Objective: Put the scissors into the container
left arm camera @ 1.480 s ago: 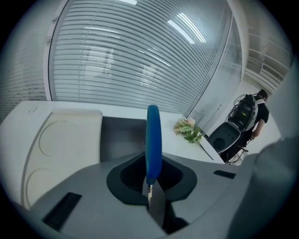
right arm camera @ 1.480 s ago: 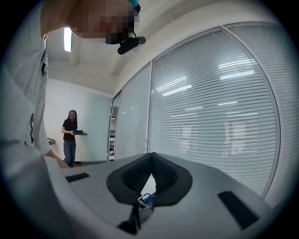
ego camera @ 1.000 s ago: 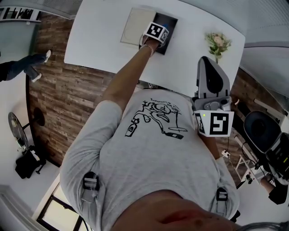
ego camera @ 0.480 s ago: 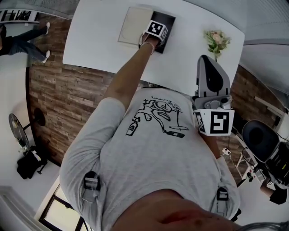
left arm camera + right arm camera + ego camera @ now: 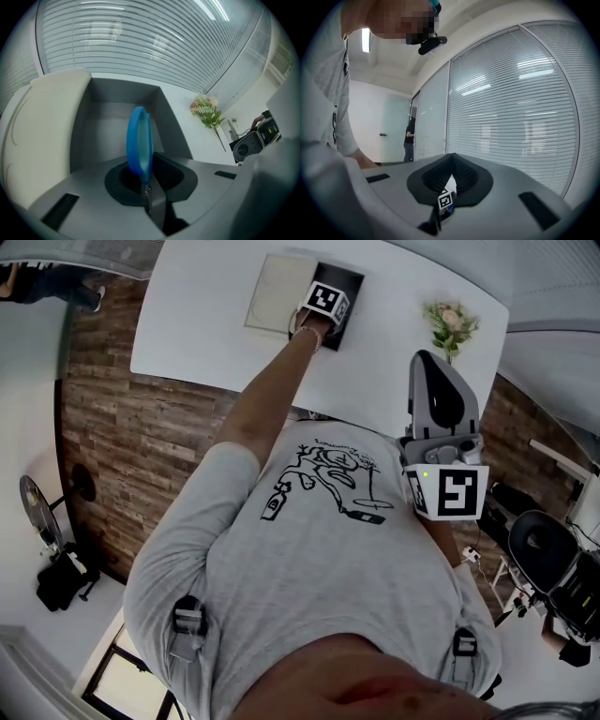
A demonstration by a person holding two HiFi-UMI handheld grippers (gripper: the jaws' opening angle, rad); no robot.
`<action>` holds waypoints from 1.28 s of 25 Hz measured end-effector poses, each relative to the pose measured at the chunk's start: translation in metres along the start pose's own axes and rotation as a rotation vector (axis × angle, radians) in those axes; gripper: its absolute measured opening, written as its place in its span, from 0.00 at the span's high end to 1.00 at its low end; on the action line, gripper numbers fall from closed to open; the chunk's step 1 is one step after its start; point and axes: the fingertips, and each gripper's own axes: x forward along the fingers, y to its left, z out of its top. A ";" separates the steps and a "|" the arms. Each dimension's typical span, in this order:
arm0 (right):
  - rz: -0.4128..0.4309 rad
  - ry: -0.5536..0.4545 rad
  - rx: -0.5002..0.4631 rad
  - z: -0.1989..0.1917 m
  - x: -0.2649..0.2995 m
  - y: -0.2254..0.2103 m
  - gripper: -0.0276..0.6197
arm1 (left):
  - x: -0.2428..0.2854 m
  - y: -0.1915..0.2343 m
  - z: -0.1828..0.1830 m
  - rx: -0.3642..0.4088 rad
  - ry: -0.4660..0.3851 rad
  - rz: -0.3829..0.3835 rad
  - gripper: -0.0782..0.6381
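Item one: white table (image 5: 206, 329), carrying three things. Item two: dark grey container (image 5: 117, 96), open at the top, standing near the table's far edge about midway along it. Item three: beige lid (image 5: 42, 126), lying flat on the table and touching the container's left side. Item four: small bunch of flowers (image 5: 452, 324), near the table's right end, well apart from the container. Item five: scissors (image 5: 139, 140) with a blue handle; your left gripper (image 5: 147, 190) points steeply down into the container's mouth with its jaws clamped on the blades, so the handle loop hangs foremost inside the grey walls. Whether the loop touches the container's floor cannot be told. In the head view only that gripper's marker cube shows above the container, at the end of your outstretched arm. Item six: your right gripper (image 5: 433, 371), held level beside your chest, off the table's near edge, its jaws brought together at the tips with nothing between them.
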 end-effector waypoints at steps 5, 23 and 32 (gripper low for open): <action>0.004 -0.004 -0.001 0.002 0.000 0.000 0.95 | -0.002 -0.003 0.002 0.000 -0.009 -0.003 0.81; 0.009 -0.013 -0.004 0.005 -0.005 0.008 0.95 | -0.014 0.003 0.005 0.026 -0.042 0.054 0.72; 0.009 -0.022 -0.004 0.006 -0.008 0.009 0.95 | -0.019 0.000 0.006 0.023 -0.046 0.061 0.69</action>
